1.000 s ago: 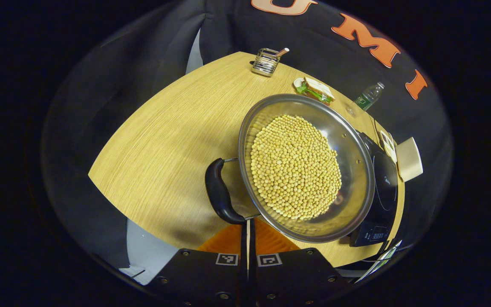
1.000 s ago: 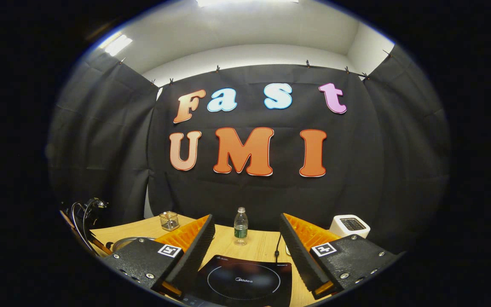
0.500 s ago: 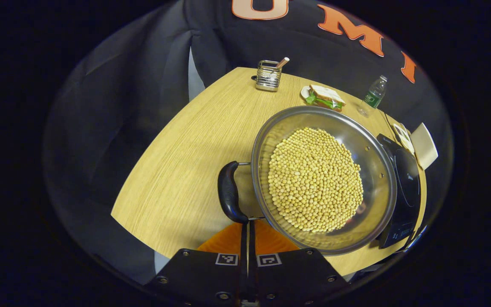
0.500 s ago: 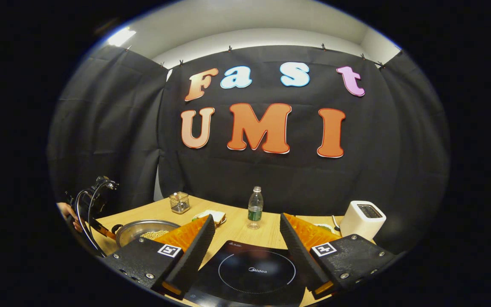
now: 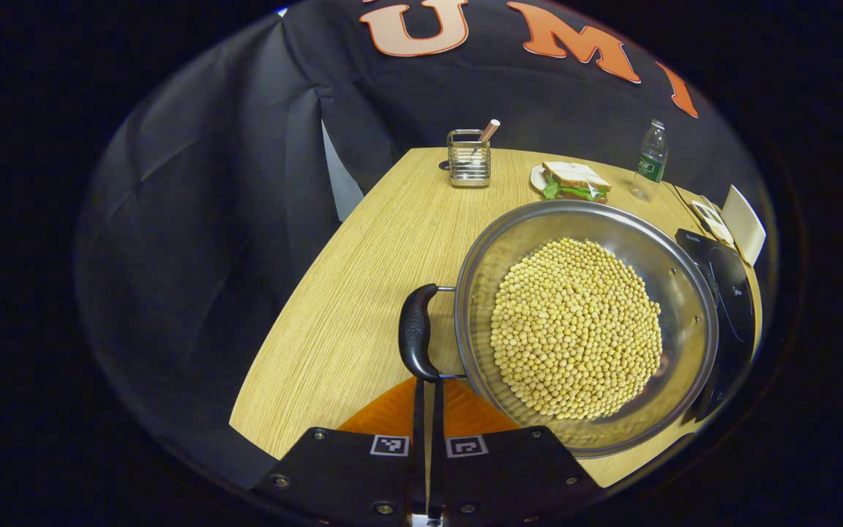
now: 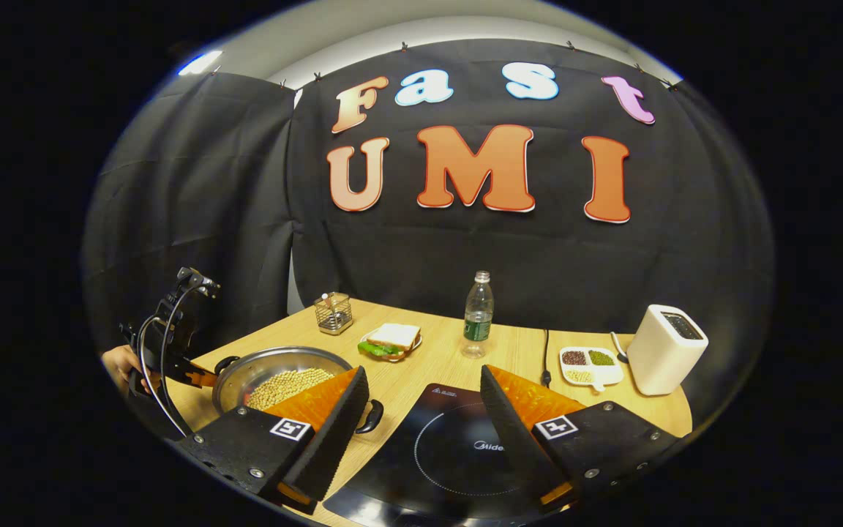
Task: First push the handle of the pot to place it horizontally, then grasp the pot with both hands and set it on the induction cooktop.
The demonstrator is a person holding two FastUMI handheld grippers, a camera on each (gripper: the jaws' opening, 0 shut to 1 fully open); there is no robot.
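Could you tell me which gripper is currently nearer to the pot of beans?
Left. The left gripper is shut right at the pot's black handle; the right gripper hangs open over the induction cooktop beside it.

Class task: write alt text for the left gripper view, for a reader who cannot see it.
A steel pot full of yellow beans sits on a wooden table; the shut left gripper points at its black handle. Behind stand a wire holder, a sandwich and a bottle.
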